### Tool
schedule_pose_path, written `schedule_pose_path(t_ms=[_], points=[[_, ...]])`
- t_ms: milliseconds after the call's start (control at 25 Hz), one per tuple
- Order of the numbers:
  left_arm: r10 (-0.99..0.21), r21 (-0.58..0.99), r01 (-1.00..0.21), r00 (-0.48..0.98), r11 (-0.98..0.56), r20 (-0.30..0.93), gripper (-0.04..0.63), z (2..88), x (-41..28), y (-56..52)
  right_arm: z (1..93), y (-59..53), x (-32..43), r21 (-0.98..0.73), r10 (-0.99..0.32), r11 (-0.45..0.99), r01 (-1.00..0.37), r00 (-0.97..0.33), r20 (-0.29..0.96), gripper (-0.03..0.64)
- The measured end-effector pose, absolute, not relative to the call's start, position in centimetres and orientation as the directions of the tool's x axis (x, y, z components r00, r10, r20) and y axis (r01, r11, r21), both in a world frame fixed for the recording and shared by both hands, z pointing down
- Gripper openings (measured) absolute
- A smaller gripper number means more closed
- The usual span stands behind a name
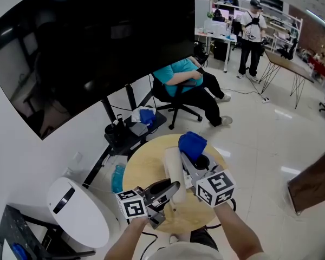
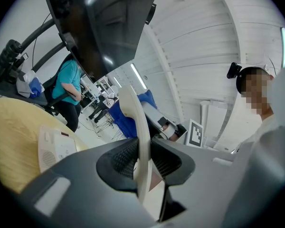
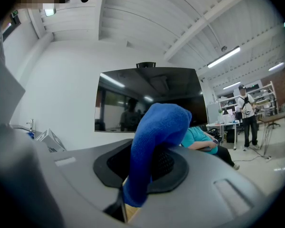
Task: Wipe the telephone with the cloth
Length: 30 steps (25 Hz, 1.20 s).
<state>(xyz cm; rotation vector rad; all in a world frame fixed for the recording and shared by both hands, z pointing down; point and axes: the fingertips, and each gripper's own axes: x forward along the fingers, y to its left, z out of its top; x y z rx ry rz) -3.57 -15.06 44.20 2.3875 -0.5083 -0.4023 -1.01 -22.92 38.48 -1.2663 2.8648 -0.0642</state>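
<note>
Gripping the stiff, likely light and slick handset (image 2: 134,120) across its narrow shaft in the left claw (image 2: 142,161), soft cloth (image 3: 160,125) clamped in the right claw (image 3: 146,169).

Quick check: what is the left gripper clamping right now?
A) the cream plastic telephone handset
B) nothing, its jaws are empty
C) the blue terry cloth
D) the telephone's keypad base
A: the left gripper has its pads pressed on the cream plastic telephone handset, while the blue terry cloth is pinched in the right gripper.
</note>
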Motion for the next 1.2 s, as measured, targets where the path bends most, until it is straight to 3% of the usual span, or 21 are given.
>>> schedule_pose_path(t_ms=[760,1200], points=[[-0.429,0.630,-0.248,0.891,-0.736,-0.151,0.081,44.2,-2.6,-14.1,33.9,-26.1,-2.8,0.093,-0.712,0.700,-0.708,-0.702,0.009,0.061],[-0.423,0.586,-0.306,0.903,-0.750,-0.070,0.081,45.1,-1.9,-13.7,33.2,-25.4,-4.5,0.095,-0.686,0.724,-0.683,-0.727,0.001,0.061]])
